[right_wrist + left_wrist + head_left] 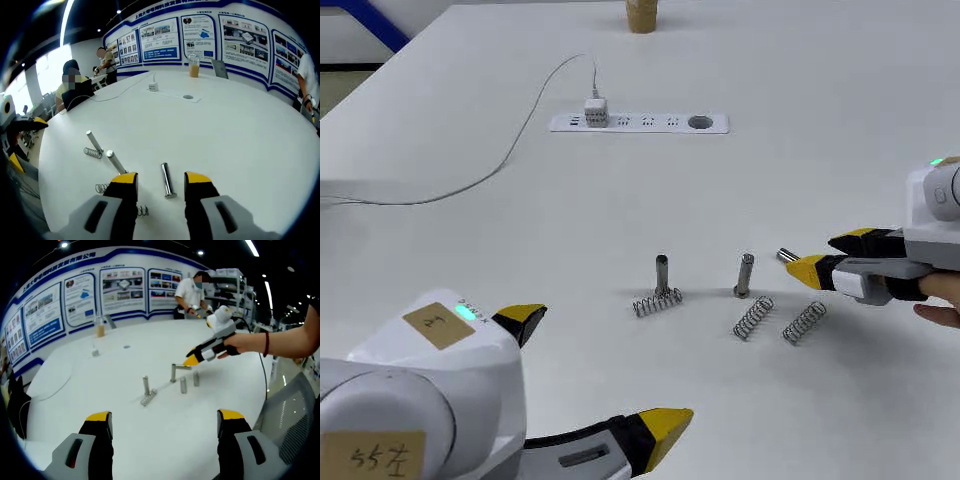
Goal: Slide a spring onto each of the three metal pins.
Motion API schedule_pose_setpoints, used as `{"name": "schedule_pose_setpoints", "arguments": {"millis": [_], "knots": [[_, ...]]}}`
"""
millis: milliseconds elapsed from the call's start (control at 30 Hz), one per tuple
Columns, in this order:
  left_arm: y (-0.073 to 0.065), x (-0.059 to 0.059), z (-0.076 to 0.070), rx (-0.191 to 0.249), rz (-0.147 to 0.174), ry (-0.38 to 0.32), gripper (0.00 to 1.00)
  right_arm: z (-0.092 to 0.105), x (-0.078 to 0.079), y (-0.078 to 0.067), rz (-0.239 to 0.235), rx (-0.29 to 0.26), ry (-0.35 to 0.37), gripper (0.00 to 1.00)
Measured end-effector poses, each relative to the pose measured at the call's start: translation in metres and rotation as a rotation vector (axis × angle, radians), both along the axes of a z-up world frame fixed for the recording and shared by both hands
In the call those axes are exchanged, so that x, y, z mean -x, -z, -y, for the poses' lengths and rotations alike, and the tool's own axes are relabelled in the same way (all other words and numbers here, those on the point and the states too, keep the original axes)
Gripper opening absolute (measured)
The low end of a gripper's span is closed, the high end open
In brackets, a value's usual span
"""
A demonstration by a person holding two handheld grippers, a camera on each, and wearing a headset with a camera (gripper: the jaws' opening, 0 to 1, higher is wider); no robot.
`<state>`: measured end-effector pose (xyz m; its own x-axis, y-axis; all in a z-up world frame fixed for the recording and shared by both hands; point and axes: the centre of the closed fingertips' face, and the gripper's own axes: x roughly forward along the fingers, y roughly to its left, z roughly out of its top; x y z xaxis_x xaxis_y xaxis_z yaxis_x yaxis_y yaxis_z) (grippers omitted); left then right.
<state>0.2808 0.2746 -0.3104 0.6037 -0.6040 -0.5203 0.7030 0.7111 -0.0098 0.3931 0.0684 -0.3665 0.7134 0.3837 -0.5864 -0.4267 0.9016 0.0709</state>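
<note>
Two metal pins stand upright on the white table, one to the left of the other. A third pin lies flat between the jaws of my open right gripper, and neither jaw touches it. In the head view its end shows just past that gripper. Three springs lie loose: one against the left pin's foot, and two in front of the right pin. My left gripper is open and holds nothing, at the near left, well short of the pins.
A white power strip with a plug and a trailing cable lies at the back of the table. A brown cup stands at the far edge. People are at other benches behind.
</note>
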Motion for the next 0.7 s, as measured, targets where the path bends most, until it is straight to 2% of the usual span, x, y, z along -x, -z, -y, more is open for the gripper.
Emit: {"name": "schedule_pose_setpoints", "arguments": {"millis": [433, 700], "knots": [[0.003, -0.001, -0.001, -0.002, -0.001, 0.001, 0.85, -0.006, -0.017, 0.019, -0.011, 0.004, -0.028, 0.29], [0.004, -0.003, -0.002, -0.003, -0.001, 0.000, 0.85, -0.010, -0.027, 0.023, -0.003, 0.008, -0.049, 0.24]]}}
